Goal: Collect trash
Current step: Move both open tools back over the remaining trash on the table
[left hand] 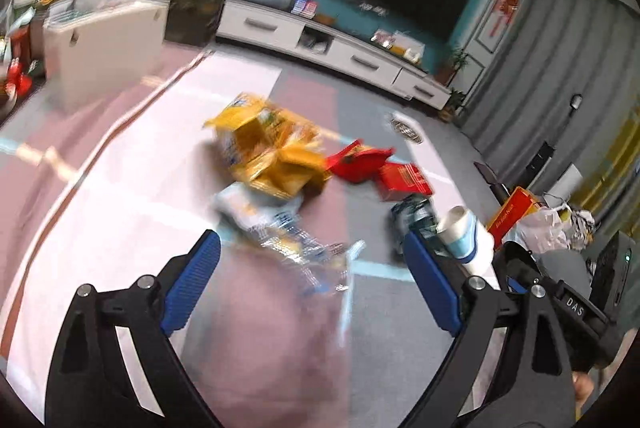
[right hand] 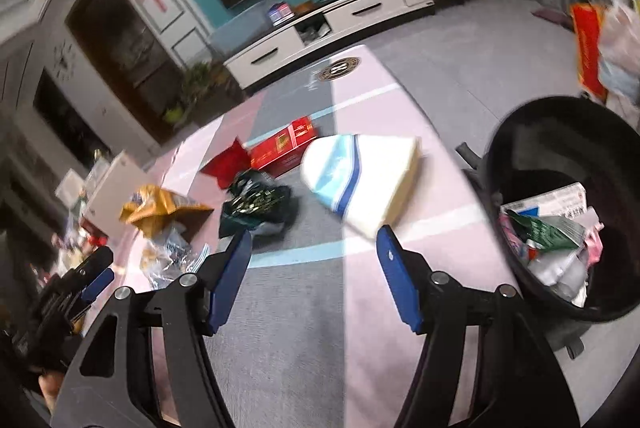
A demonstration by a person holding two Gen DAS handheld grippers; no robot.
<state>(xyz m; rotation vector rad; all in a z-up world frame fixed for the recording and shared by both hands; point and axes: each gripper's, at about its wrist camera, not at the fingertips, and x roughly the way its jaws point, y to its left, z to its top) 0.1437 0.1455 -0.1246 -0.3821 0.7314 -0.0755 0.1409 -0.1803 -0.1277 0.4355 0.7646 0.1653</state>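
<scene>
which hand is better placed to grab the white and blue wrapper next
Right, probably. The white and blue wrapper lies just ahead of the right gripper, whose jaws stand open and empty. The left gripper faces the clear crumpled wrapper instead.

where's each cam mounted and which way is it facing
Left wrist: sits on the left gripper, looking down its open blue fingers at the yellow bag and clear wrappers on the mat; the right gripper shows at right.
Right wrist: sits on the right gripper, facing the white-and-blue pack and black bin; the left gripper shows at left.
Shared: red box, TV stand.
</scene>
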